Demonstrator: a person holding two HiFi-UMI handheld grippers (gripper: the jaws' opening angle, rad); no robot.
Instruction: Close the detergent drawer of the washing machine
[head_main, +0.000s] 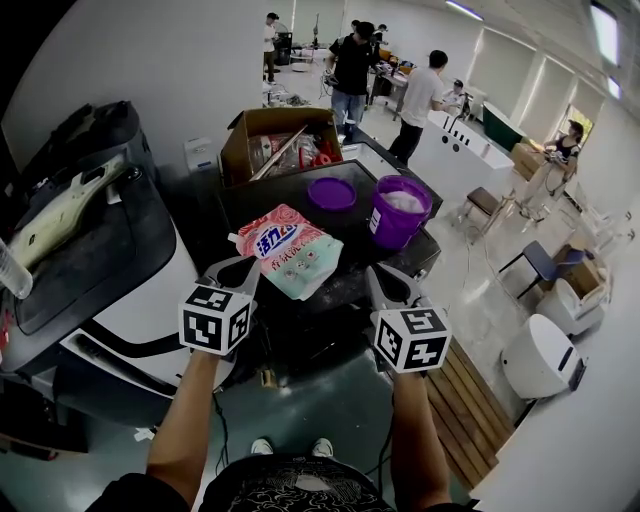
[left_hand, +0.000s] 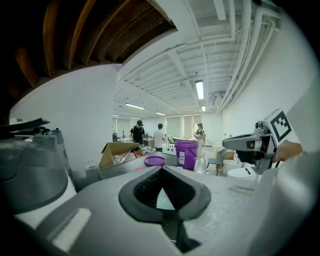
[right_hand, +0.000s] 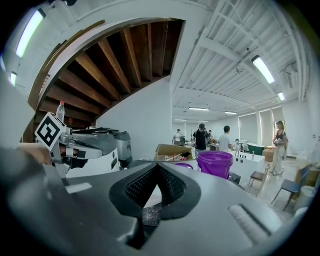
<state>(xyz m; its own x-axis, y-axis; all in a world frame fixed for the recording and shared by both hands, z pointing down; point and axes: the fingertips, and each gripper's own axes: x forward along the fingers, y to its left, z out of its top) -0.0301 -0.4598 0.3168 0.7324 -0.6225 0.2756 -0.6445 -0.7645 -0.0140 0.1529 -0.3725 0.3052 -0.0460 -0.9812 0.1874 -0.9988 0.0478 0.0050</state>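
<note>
Dark machine top (head_main: 262, 196) beneath detergent pouch (head_main: 293, 250); left gripper (head_main: 240, 270) and right gripper (head_main: 388, 282) closed, empty.

Bright, even indoor light from ceiling tube lamps (right_hand: 262, 69), mild glare off them. Heavy fisheye bending, black vignetted corners in all views. Left gripper (left_hand: 163, 175) and right gripper (right_hand: 156, 170) soft up close; background sharper. Head view dim, shadowy at low centre.

left tool (head_main: 233, 272): jaws together, empty | right tool (head_main: 393, 285): jaws together, empty | held side by side
</note>
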